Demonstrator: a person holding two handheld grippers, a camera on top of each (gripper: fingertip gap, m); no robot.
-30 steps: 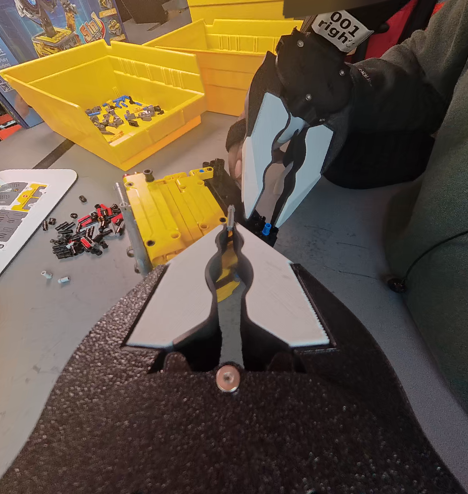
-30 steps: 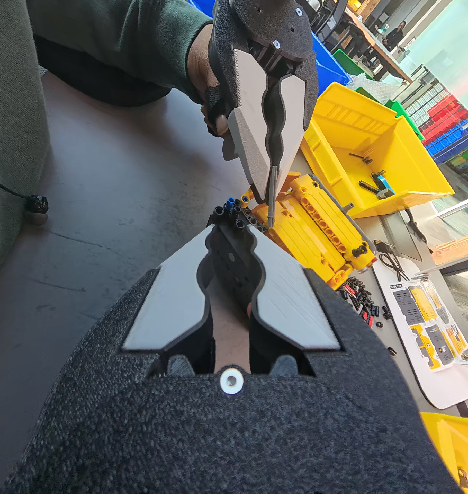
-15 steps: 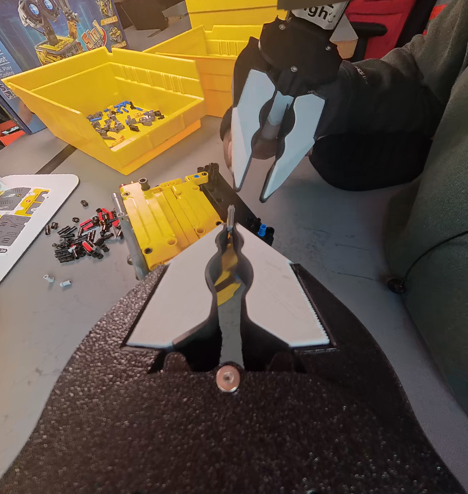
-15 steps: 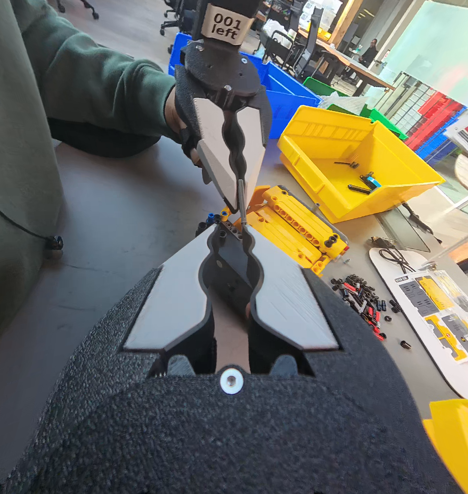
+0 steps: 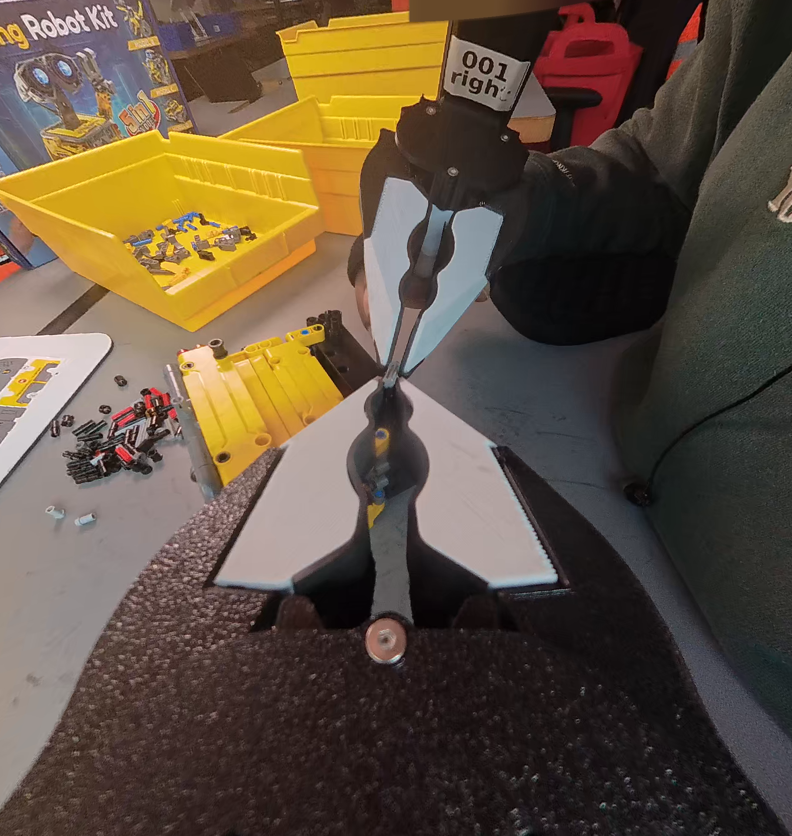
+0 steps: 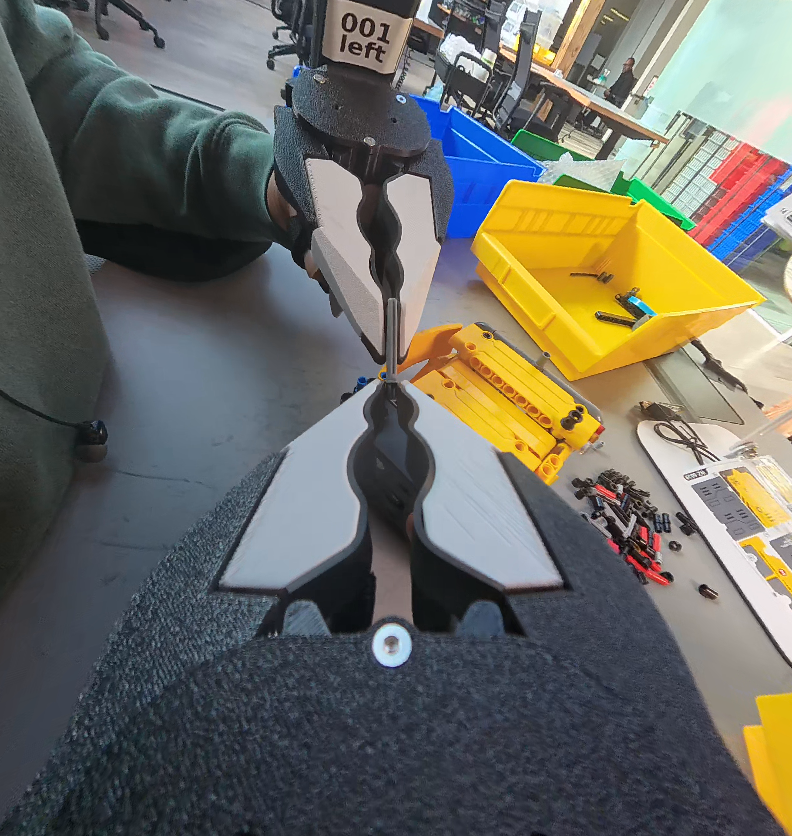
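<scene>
Left gripper (image 5: 388,384): closed on a thin grey axle rod (image 6: 391,337), rod sticking out past its tips. Right gripper (image 6: 388,388): tips pinched together onto the free end of the same rod; the two grippers meet tip to tip, just above the yellow brick assembly (image 5: 249,398). Ref. assembly: on grey table (image 5: 91,565), directly under and left of the rod in left wrist view. Black/red pin pile (image 5: 114,443) just left of assembly; instruction sheet (image 5: 10,398) further left; yellow parts bin (image 5: 114,212) behind it. Person's green sleeve (image 6: 159,154) behind left gripper.
</scene>
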